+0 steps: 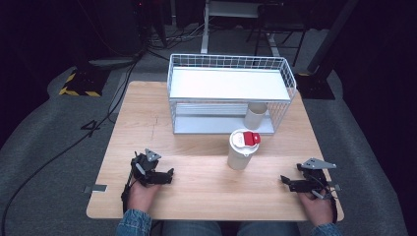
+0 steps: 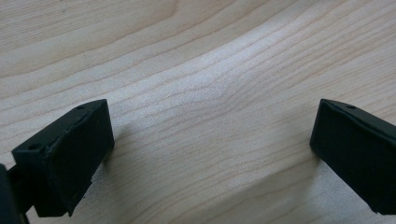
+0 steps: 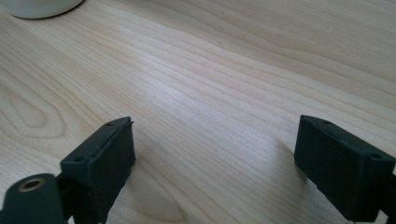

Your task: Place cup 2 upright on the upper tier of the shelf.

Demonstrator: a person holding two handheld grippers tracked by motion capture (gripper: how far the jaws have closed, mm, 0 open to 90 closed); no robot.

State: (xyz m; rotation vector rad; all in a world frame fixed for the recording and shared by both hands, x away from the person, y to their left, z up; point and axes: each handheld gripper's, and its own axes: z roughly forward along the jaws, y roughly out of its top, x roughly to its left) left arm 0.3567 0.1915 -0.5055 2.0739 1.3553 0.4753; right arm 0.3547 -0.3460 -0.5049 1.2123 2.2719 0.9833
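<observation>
A white cup with a red-and-white lid stands upright in the middle of the wooden table. My left gripper rests low near the front left, pointing right toward the cup. Its jaws are open over bare wood. Near the front right, my right gripper points left, and it too stands open with only wood between its jaws. The cup's base peeks in at the top left of the right gripper view. Both grippers are well apart from the cup.
A white wire rack with a flat upper shelf stands at the back of the table. A second pale cup sits on its lower level, at the right. Bare wood lies between the two grippers. Grey carpet and cables surround the table.
</observation>
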